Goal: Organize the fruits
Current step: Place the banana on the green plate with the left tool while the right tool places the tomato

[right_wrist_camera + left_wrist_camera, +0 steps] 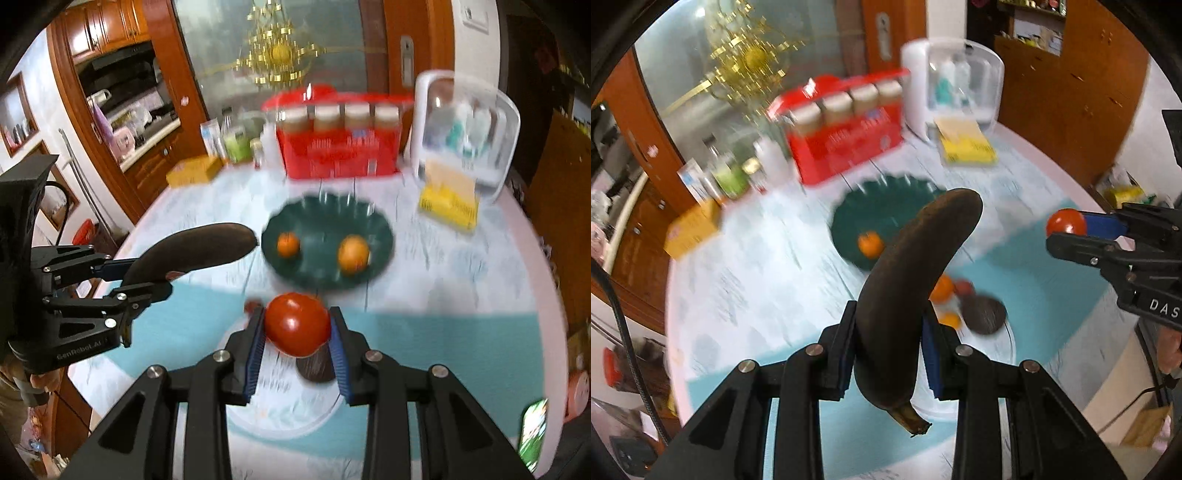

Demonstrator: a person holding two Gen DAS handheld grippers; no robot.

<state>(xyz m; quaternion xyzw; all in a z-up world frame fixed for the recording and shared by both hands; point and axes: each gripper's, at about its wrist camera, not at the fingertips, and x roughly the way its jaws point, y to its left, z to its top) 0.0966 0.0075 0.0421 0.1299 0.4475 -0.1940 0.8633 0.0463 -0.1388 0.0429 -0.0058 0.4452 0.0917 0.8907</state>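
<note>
My left gripper [889, 314] is shut on a dark brown banana [916, 280], which stands up between its blue pads, stalk end down. In the right wrist view that left gripper [151, 277] and the banana [199, 249] hang at the left. My right gripper [297, 314] is shut on a red tomato [297, 323]; the left wrist view shows this right gripper [1067, 230] and tomato [1065, 221] at its right side. Beyond both lies a dark green plate [325, 273] with two oranges [288, 244] [354, 254]. Both grippers are lifted above the table.
A white plate [288, 417] below holds a dark round fruit [314, 365] and small oranges [942, 288]. At the table's back stand a red box of jars [340, 155], a clear white container [465, 129], a yellow packet [448, 201], a yellow box [192, 170] and bottles [236, 144].
</note>
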